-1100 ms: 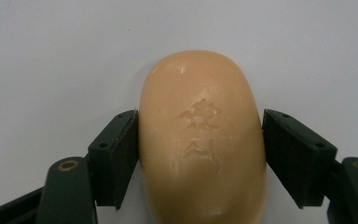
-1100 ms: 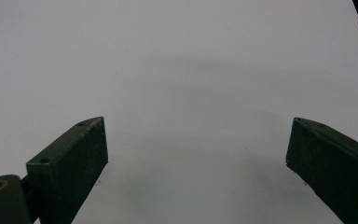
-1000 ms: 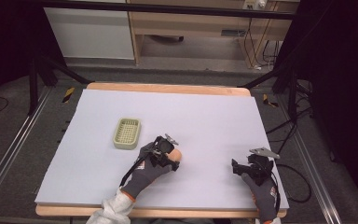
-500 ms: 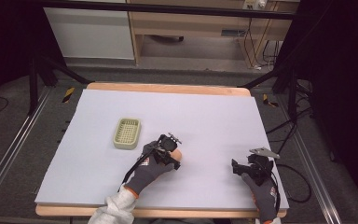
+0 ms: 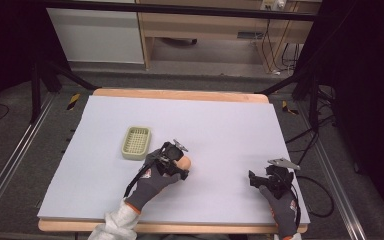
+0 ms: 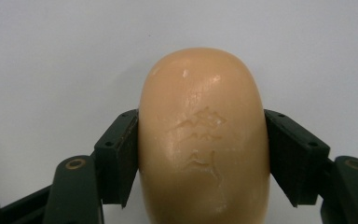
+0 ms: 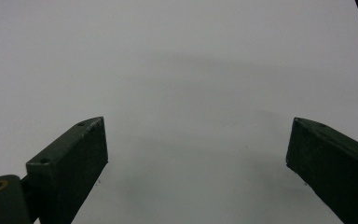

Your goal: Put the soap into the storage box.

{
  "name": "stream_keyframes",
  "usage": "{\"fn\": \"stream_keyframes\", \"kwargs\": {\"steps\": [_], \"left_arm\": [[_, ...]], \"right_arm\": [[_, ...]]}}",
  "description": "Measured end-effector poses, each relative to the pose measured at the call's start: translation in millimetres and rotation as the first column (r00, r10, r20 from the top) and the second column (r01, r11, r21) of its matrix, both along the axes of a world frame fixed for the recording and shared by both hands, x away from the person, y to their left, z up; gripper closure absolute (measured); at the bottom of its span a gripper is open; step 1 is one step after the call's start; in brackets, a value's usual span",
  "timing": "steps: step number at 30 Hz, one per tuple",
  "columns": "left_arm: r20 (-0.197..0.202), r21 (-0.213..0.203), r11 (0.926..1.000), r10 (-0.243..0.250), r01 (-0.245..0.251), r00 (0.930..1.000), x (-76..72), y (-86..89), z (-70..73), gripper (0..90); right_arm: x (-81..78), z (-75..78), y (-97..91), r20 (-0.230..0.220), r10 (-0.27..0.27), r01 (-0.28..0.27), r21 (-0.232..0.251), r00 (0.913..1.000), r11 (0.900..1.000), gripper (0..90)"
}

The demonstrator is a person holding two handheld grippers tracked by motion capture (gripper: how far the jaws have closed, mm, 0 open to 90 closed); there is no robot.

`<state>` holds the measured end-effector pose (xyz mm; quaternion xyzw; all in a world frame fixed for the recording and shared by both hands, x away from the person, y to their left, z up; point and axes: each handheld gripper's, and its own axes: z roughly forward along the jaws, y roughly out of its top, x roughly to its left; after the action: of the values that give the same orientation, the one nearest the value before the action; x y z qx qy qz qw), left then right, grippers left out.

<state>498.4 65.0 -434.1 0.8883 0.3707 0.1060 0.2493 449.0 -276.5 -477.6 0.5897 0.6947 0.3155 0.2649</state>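
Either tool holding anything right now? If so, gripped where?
Left tool is shut on the tan soap bar, pads against its two long sides near mid-length. Right tool is open, holding nothing.

high: overhead, facing forward-down | gripper views: close, along fingers | shared: white table point(image 5: 230, 125)

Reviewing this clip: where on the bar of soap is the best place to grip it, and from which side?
Across its two long flat sides at mid-length, coming end-on, as the left gripper does: jaws pressed against both flanks of the soap. The rounded ends and domed top would likely slip.
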Motion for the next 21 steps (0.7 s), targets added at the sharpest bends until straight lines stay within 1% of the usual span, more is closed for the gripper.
{"fn": "stream_keyframes", "kwargs": {"steps": [1,7,10,12,15,16,19,20,21], "left_arm": [[0.006,-0.013,0.9999,0.002,-0.002,1.0000,-1.7,3.8,3.3,31.6],[0.038,-0.042,0.9990,0.015,-0.013,0.9992,-10.1,22.4,16.4,31.7],[0.057,-0.067,0.9973,0.034,-0.031,0.9978,-12.0,32.4,22.4,31.7],[0.065,-0.075,0.9962,0.048,-0.043,0.9967,-11.3,38.8,26.2,31.7],[0.083,-0.102,0.9918,0.085,-0.077,0.9929,-8.3,49.9,31.9,31.7],[0.086,-0.101,0.9913,0.093,-0.084,0.9920,-7.1,53.4,34.1,31.7],[0.101,-0.120,0.9866,0.123,-0.110,0.9873,-3.5,62.7,40.0,31.7],[0.104,-0.118,0.9863,0.128,-0.115,0.9863,-2.5,65.1,41.9,31.7],[0.111,-0.126,0.9837,0.143,-0.129,0.9835,-0.3,68.2,43.8,31.7]], "right_arm": [[0.0,0.2,0.4,-0.003,-0.004,0.004,0.004,1.0000,1.0000,5.7],[0.1,0.1,0.0,-0.002,-0.005,0.005,0.002,1.0000,1.0000,5.7],[-0.1,0.3,-0.1,-0.002,-0.006,0.006,0.003,1.0000,1.0000,5.7],[-0.1,0.3,0.1,-0.002,-0.007,0.007,0.004,1.0000,1.0000,5.7],[-0.3,0.4,-0.1,-0.001,-0.005,0.005,0.004,1.0000,1.0000,5.7],[-0.3,0.4,0.0,-0.001,-0.006,0.006,0.004,1.0000,1.0000,5.7],[-0.3,0.4,0.0,-0.001,-0.005,0.005,0.003,1.0000,1.0000,5.7],[-0.3,0.4,0.1,-0.001,-0.006,0.006,0.004,1.0000,1.0000,5.7],[-0.3,0.4,0.2,-0.001,-0.007,0.007,0.004,1.0000,1.0000,5.7]]}}
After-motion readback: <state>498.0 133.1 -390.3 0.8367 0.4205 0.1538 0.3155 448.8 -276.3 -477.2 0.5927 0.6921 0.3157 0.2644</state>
